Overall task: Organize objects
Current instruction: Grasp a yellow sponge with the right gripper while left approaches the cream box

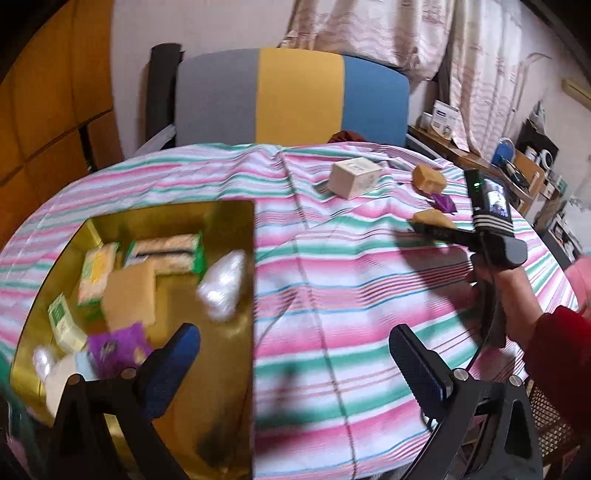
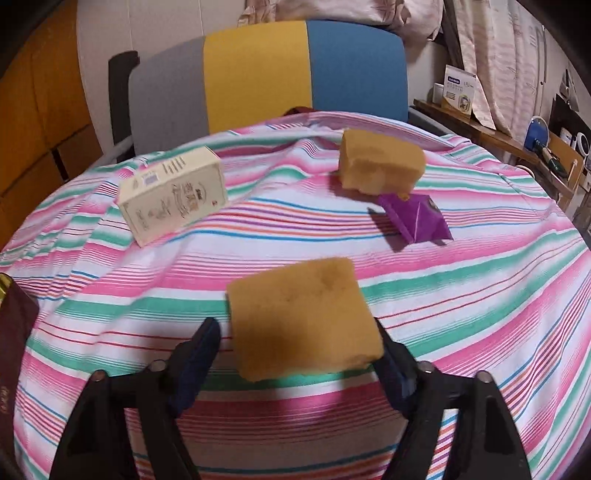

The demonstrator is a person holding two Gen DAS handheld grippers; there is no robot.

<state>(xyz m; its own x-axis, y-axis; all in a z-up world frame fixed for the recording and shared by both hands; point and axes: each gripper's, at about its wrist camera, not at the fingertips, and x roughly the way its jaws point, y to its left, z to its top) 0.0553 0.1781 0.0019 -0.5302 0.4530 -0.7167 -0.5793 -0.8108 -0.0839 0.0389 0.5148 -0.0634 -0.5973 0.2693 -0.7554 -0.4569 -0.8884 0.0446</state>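
Right claw (image 2: 295,354) stood open astride the near sponge (image 2: 301,317), pads not yet pressing, so it needed to centre itself before squeezing gently; left claw (image 1: 295,354) hung open, empty.

chair (image 2: 258,70) behind table | curtains (image 1: 388,29) | cluttered shelf (image 1: 517,162) right

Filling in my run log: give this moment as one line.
left gripper: open, empty | right gripper: open around near sponge | gold box: partly filled | cloth: carton, far sponge, purple packet
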